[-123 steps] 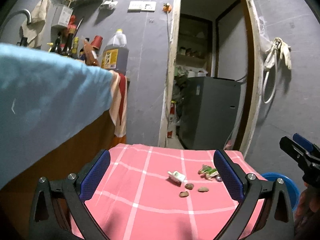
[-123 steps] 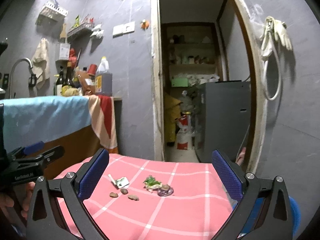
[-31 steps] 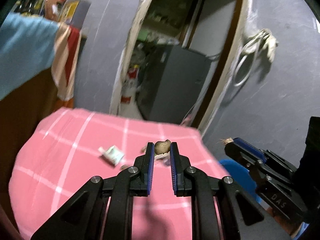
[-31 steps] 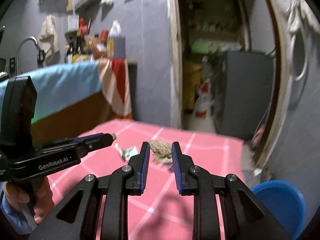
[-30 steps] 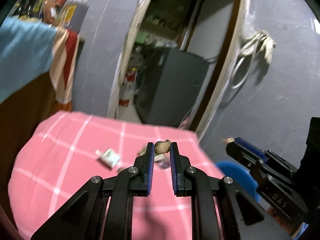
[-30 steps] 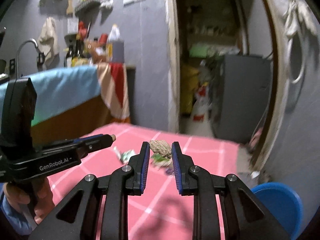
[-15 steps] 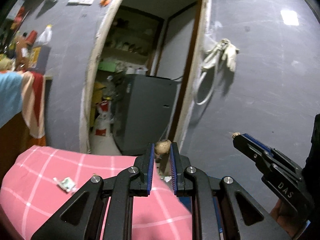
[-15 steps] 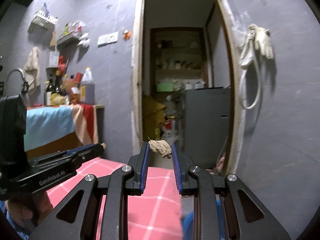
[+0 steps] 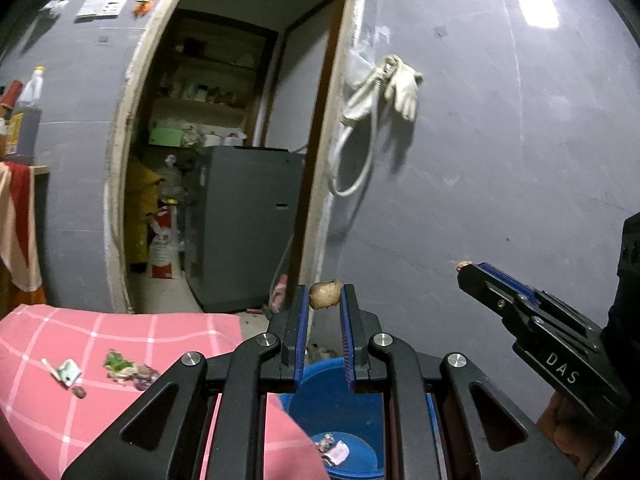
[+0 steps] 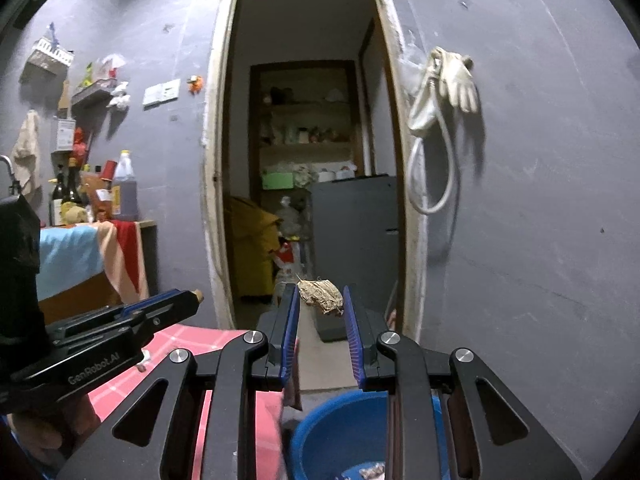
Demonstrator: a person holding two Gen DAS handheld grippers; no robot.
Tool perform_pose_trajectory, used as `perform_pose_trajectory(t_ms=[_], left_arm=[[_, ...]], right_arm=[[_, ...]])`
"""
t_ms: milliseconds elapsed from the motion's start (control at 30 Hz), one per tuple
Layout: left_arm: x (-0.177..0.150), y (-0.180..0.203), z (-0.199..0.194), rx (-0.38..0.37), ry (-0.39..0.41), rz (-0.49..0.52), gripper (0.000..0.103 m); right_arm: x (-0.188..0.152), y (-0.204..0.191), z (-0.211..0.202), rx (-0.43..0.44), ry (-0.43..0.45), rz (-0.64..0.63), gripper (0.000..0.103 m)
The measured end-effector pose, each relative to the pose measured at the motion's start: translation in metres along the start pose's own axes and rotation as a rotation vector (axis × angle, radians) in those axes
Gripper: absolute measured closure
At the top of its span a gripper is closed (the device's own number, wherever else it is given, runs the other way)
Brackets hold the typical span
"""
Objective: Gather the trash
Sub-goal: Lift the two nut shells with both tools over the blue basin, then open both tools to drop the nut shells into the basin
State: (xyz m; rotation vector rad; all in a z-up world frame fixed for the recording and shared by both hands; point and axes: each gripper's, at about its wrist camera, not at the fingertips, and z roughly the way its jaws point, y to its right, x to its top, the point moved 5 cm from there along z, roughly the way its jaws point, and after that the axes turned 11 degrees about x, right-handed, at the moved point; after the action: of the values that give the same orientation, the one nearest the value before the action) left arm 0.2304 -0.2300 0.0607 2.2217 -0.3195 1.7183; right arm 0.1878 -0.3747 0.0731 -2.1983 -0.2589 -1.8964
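My left gripper (image 9: pixel 324 304) is shut on a small tan nut shell (image 9: pixel 325 295) and holds it above a blue bucket (image 9: pixel 340 408) that has scraps at its bottom. My right gripper (image 10: pixel 320 300) is shut on a dry brown shell piece (image 10: pixel 322 297) above the same blue bucket (image 10: pixel 336 432). Each gripper shows from the side in the other's view, the right one in the left wrist view (image 9: pixel 520 312) and the left one in the right wrist view (image 10: pixel 120 324). A wrapper (image 9: pixel 67 372), green scraps (image 9: pixel 120 364) and a brown nut (image 9: pixel 79 391) lie on the pink checked table (image 9: pixel 48 420).
The bucket stands on the floor just past the table's right edge (image 10: pixel 224 400). A grey wall with hung gloves and a hose (image 9: pixel 384 96) is behind. An open doorway (image 10: pixel 304 184) leads to a storeroom with a grey cabinet (image 9: pixel 244 224). A cluttered counter (image 10: pixel 88 216) is at the left.
Both grippers, open over the table 4 seconds ago, have closed on shell pieces, lifted them and swung right, from over the table to above the blue bucket.
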Motion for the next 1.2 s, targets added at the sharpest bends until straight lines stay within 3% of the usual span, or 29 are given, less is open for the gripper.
perform_pose_trajectory(t_ms=[233, 767, 1200], left_arm=[[-0.019, 0.022, 0.030, -0.037, -0.079, 0.037, 0.090], [-0.089, 0.029, 0.104, -0.074, -0.378, 0.042, 0.090], [-0.117, 0.018, 0.130, -0.080, -0.500, 0.023, 0.090]], right_arm=[[-0.022, 0.027, 0.001, -0.037, -0.053, 0.056, 0.082], [-0.087, 0.063, 0.027, -0.054, -0.245, 0.209, 0.082], [-0.106, 0.072, 0.041, -0.058, -0.331, 0.259, 0.081]])
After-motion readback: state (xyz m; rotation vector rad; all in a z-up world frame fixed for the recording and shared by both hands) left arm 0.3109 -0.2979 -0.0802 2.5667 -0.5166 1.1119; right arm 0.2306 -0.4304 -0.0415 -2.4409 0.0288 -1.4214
